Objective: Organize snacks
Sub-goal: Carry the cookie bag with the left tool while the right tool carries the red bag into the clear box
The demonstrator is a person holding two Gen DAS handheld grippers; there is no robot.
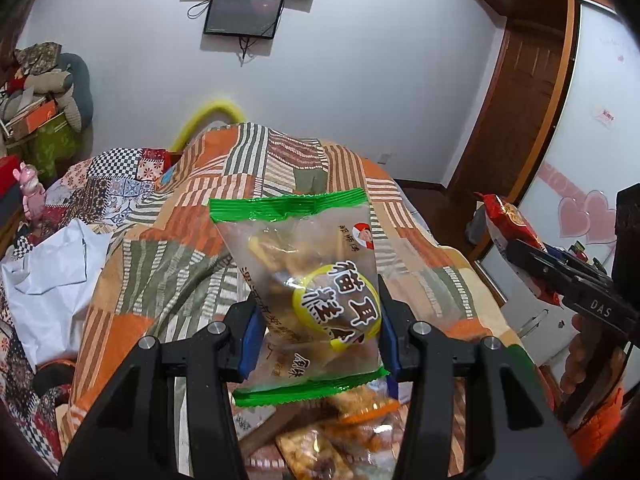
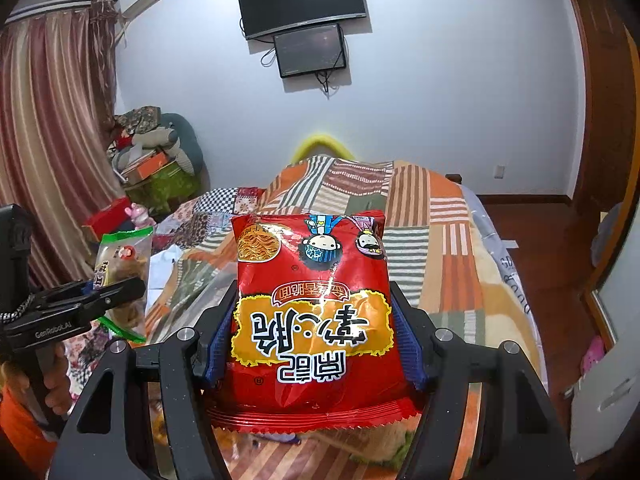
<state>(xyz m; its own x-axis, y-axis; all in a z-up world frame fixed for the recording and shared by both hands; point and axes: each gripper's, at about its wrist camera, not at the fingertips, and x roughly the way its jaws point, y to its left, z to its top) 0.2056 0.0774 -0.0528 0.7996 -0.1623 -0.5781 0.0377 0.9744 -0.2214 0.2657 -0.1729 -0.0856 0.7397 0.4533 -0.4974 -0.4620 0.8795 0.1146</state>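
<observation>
Two snack packets held above the bed – clear packet left of noodle packet

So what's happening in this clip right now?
A person holds a gripper in each hand over a bed with a patchwork quilt. The left gripper is clamped on a clear snack bag with green ends; the right gripper grips a red snack packet. Both are held up off the bed. More snack packets lie below.
</observation>
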